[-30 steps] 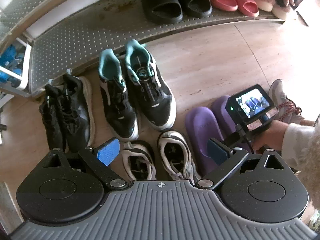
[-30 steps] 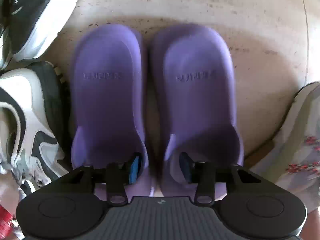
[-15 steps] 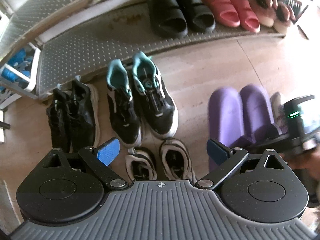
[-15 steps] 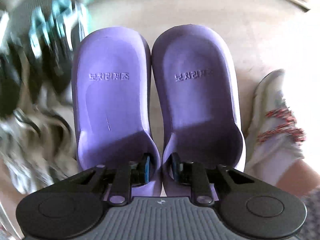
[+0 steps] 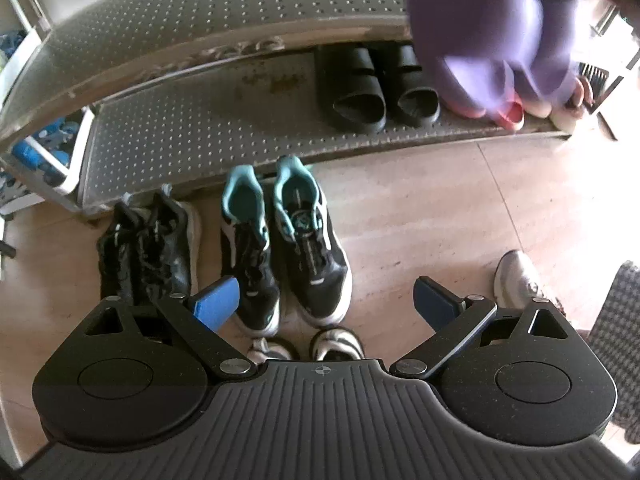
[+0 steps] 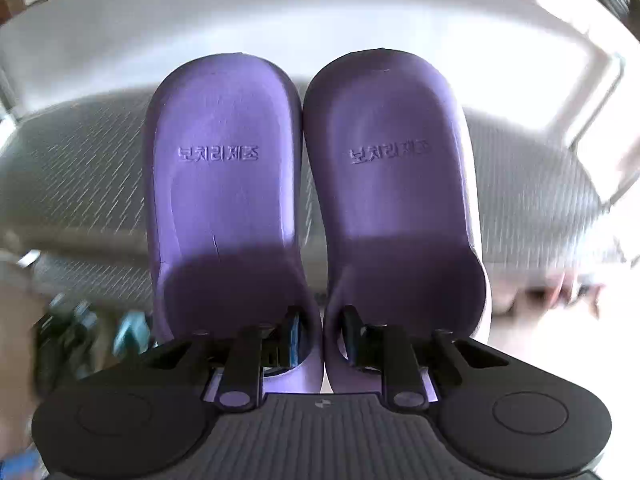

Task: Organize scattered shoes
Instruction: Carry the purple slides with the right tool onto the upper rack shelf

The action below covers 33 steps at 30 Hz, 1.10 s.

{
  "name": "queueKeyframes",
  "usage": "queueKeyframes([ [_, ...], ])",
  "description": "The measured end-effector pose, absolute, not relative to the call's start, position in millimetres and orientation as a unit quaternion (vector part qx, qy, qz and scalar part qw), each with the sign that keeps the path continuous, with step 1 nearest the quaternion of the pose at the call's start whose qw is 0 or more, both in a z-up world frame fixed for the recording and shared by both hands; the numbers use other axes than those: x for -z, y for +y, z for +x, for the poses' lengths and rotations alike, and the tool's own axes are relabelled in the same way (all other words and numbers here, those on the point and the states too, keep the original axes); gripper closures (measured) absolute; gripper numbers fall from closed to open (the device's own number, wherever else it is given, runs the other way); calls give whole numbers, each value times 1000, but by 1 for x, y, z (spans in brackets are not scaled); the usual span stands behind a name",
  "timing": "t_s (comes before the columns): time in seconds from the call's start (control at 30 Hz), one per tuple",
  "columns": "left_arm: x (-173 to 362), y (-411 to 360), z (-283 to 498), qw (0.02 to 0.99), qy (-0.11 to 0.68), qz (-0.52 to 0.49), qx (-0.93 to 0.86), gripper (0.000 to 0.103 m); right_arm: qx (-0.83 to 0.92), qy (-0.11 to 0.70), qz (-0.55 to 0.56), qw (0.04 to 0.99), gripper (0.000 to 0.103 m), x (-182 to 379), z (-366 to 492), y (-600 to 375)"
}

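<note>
My right gripper [image 6: 322, 340] is shut on a pair of purple slippers [image 6: 308, 200], one finger inside each slipper, pinching their inner walls together. The pair hangs in the air in front of the perforated metal shoe rack [image 6: 72, 184]. In the left wrist view the same purple slippers [image 5: 492, 40] show blurred at the top right, above the rack's lower shelf [image 5: 180, 128]. My left gripper [image 5: 326, 304] stands open above the floor with nothing between its fingers. Below it lie black and teal sneakers [image 5: 284, 248].
Black sandals [image 5: 376, 88] and pink slippers [image 5: 508, 114] sit on the lower shelf. Black sneakers [image 5: 148, 248] lie at the left on the floor, white and black sneakers [image 5: 312, 346] near my left gripper, a grey sneaker [image 5: 516, 280] at the right. The rack's top shelf [image 5: 240, 8] holds nothing in view.
My right gripper closed on the two purple slippers and lifted them from the floor up to the rack. The left gripper rose a little and stayed open.
</note>
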<state>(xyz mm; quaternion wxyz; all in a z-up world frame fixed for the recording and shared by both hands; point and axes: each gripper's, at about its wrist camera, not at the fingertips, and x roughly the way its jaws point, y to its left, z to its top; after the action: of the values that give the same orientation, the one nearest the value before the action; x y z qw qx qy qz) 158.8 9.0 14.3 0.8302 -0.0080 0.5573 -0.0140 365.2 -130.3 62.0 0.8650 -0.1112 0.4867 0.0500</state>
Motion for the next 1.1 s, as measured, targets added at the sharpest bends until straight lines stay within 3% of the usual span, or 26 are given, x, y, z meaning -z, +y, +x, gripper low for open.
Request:
queueKeyframes([
  [0.03,-14,9,161,831,556,-5,14,6,-44,468,-108,876,67,-54,382,-126],
  [0.1,-13,10,163,832,555,0,14,6,-39,427,-103,897,57,-50,388,-124],
  [0.17,-11,10,163,832,554,3,16,6,-34,370,-98,923,54,-48,385,-125],
  [0.27,-15,10,160,837,546,-4,22,6,-46,352,-81,931,49,-59,362,-136],
  [0.43,-34,3,154,867,497,-11,34,6,-89,317,-34,943,29,-85,289,-180],
  [0.67,-64,-15,158,907,415,-35,64,6,-93,323,-2,942,29,-60,266,-204],
  [0.73,-71,-19,159,914,397,-41,68,6,-113,324,-17,939,20,-56,268,-211],
  [0.8,-74,-19,161,920,384,-45,64,6,-124,325,-34,937,17,-50,273,-213],
  [1.1,-59,-7,180,909,410,-66,40,6,-183,339,-64,920,17,-29,301,-209],
])
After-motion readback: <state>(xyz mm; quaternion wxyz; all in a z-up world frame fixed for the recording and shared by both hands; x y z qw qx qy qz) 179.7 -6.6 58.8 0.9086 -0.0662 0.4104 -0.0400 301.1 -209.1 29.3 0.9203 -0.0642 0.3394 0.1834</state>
